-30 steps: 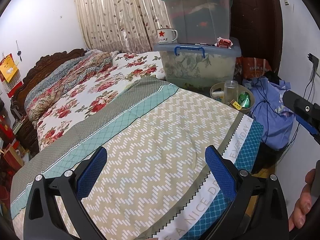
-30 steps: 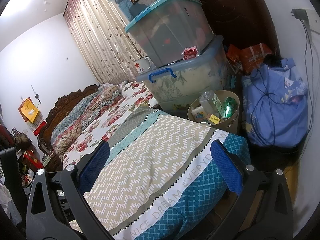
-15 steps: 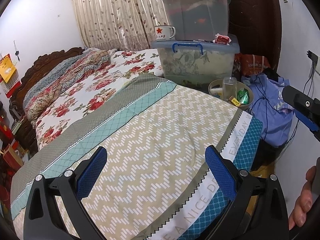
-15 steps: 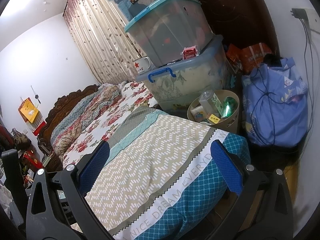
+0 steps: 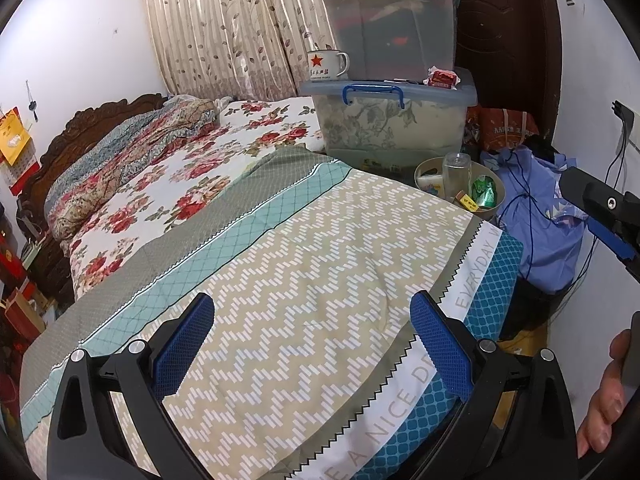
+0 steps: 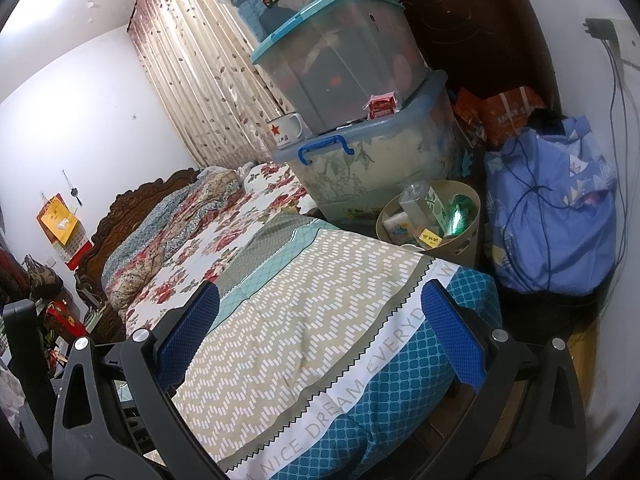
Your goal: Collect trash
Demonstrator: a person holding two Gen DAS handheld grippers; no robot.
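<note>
- Left gripper [image 5: 312, 344] hangs over the patterned quilt [image 5: 320, 280], jaws spread wide, holding nothing.
- Right gripper [image 6: 320, 332] likewise gapes empty above the quilt's corner.
- Beige bin [image 6: 468, 236] of trash sits ahead and right of both, just beyond the bed, beside the stacked storage boxes [image 6: 360, 148].

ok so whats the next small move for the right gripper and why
Probably ease the right gripper forward over the bed corner toward the beige bin. Both grippers are open and empty, and the bin already holds a green wrapper, so trash likely goes there.
</note>
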